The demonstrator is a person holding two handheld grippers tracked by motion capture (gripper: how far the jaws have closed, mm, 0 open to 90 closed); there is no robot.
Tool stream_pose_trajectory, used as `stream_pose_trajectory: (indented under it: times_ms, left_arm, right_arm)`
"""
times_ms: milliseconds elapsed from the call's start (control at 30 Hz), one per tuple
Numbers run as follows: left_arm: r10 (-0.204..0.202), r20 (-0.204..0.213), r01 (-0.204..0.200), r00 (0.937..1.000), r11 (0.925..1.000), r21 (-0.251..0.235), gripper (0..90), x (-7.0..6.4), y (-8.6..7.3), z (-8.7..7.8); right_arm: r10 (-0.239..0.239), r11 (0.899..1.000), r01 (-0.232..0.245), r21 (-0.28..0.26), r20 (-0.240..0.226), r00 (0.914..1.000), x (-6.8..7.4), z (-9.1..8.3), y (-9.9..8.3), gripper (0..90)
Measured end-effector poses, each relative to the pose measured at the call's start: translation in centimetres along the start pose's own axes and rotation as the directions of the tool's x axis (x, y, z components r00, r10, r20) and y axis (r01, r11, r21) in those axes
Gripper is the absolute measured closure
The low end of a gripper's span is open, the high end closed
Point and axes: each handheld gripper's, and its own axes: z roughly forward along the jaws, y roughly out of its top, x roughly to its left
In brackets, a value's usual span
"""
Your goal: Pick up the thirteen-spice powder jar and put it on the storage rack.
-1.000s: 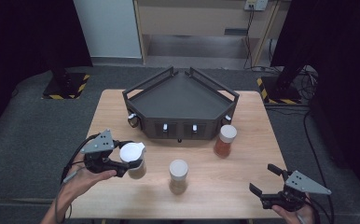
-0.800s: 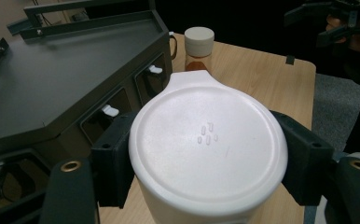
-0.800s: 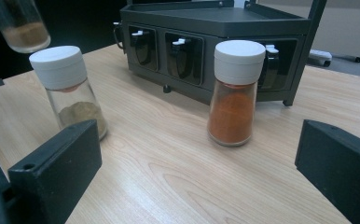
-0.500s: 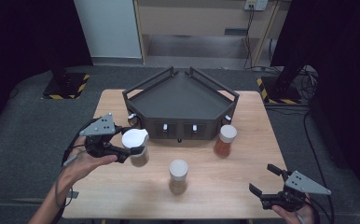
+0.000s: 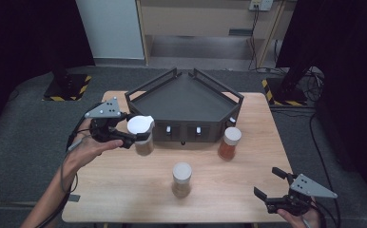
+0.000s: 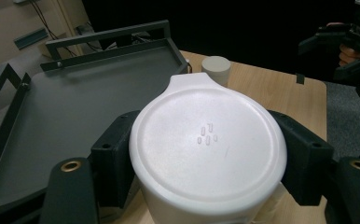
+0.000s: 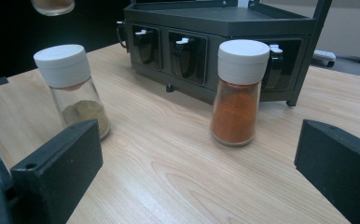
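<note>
High view counts three white-capped spice jars and one dark rack (image 5: 186, 97) on the table (image 5: 124, 185). Two jars stand on the wood in front of the rack: an orange-filled jar (image 5: 229, 143) just off its right front corner and a tan-filled jar (image 5: 181, 179) farther forward. The third jar (image 5: 142, 135) hangs off the rack's left front corner, clamped at its cap by the left gripper (image 5: 124, 135). Well forward and right of the rack, the right gripper (image 5: 273, 184) holds nothing, jaws wide apart.
</note>
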Motion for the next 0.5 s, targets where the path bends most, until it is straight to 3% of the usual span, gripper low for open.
stream_pose_trajectory:
  times_ms: [500]
  left_arm:
    - [-0.026,-0.068,0.026,0.9974,0.9997,-0.001,29.3,2.0,2.1,0.9]
  right_arm:
    - [0.000,1.000,0.000,-0.003,-0.002,1.0000,-0.1,0.0,-0.1,1.6]
